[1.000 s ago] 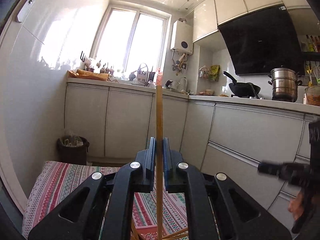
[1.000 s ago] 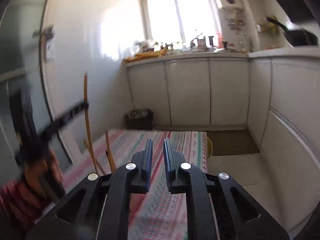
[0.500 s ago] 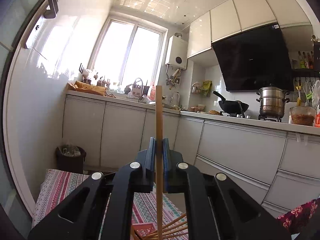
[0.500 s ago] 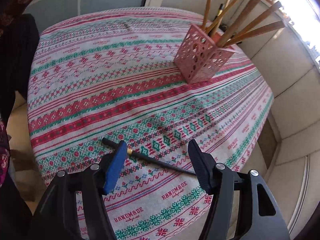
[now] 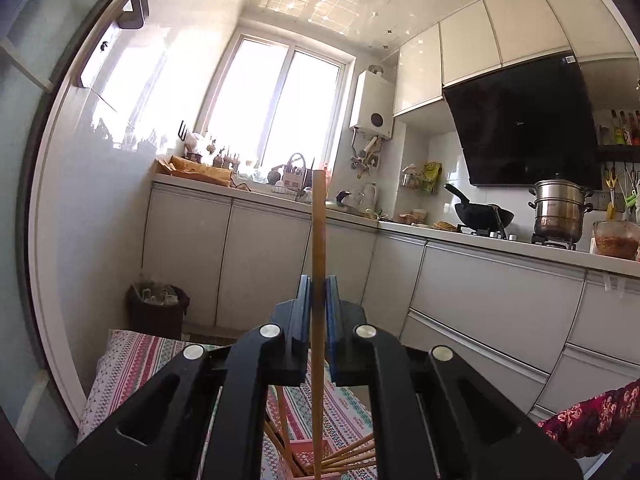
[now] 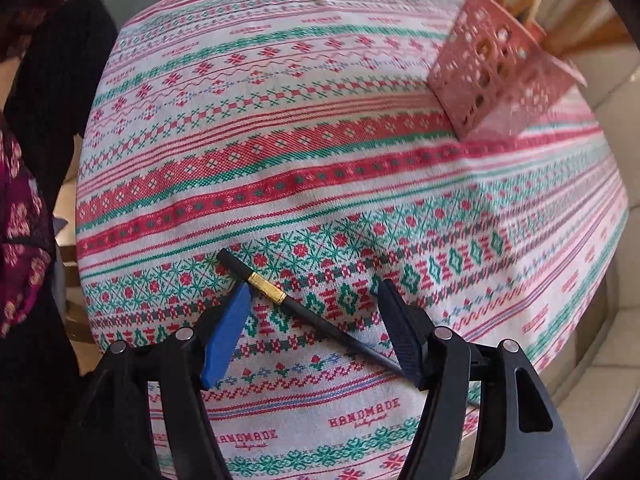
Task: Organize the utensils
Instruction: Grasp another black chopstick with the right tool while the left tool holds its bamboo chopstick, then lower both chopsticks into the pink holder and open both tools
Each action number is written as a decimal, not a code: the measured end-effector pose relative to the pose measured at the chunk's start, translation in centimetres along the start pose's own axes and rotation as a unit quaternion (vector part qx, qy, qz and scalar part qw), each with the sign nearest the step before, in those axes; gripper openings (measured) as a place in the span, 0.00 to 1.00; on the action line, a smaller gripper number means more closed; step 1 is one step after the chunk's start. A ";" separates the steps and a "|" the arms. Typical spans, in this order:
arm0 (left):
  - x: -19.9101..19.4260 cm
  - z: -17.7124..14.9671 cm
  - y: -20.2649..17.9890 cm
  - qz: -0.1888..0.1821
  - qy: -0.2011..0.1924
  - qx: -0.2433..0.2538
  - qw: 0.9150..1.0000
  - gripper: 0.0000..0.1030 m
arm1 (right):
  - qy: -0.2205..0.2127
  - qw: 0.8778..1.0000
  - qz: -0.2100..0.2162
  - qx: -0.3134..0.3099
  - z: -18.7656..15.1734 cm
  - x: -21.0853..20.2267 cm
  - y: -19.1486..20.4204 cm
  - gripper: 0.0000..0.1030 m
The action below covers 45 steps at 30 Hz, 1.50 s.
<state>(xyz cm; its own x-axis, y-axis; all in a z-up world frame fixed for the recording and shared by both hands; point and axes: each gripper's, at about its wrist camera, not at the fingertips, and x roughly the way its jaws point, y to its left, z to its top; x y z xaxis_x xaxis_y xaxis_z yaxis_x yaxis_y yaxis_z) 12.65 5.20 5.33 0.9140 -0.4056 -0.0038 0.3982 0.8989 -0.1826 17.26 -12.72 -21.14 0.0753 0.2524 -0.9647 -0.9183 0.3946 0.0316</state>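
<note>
My left gripper [image 5: 319, 280] is shut on a wooden chopstick [image 5: 319, 232] that stands upright, its lower end down at the pink perforated holder [image 5: 310, 458], where several wooden chopsticks lean. My right gripper [image 6: 314, 290] is open, low over the tablecloth, its fingers either side of a black chopstick with a gold band [image 6: 296, 306] lying flat. The pink holder [image 6: 494, 80] stands at the far right in the right wrist view.
The round table carries a red, green and white patterned cloth [image 6: 320, 128]. Its edge curves away on the right [image 6: 600, 280]. Kitchen cabinets [image 5: 480, 292], a stove with a wok [image 5: 482, 214] and a steel pot [image 5: 560, 212] lie beyond. A bin [image 5: 158, 308] stands by the wall.
My right gripper has dropped closer to the cloth, now straddling the black chopstick. My left gripper has tilted up slightly, still holding the wooden chopstick.
</note>
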 end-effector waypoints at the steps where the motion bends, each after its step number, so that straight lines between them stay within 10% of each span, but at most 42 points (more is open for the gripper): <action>1: -0.1 0.0 0.1 0.000 0.001 -0.001 1.000 0.06 | -0.006 1.000 -0.001 0.011 -0.3 -0.1 -0.1 0.61; 10: -0.9 0.5 0.2 -0.001 -0.005 -0.008 1.000 0.06 | 0.025 0.996 -0.032 0.079 -0.2 -1.2 3.3 0.11; 23: -3.1 1.9 0.7 -0.019 -0.023 -0.027 0.999 0.06 | -0.031 0.948 -0.092 0.302 -2.8 -3.6 4.7 0.07; 33: -2.4 1.3 0.0 -0.028 -0.014 -0.027 0.999 0.06 | -0.210 0.870 -0.214 0.392 -3.4 -11.9 2.5 0.07; 45: -0.2 0.0 -0.6 -0.023 0.004 -0.020 1.000 0.06 | -0.352 0.733 -0.296 0.501 -6.1 -19.6 -1.6 0.07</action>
<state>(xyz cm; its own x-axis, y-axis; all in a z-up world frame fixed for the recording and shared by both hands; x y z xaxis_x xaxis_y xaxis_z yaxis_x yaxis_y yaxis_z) 12.19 4.77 5.44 0.8939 -0.4483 -0.0014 0.4368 0.8716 -0.2224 14.92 -23.70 -3.84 0.8510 0.0289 -0.5243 0.0763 0.9811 0.1779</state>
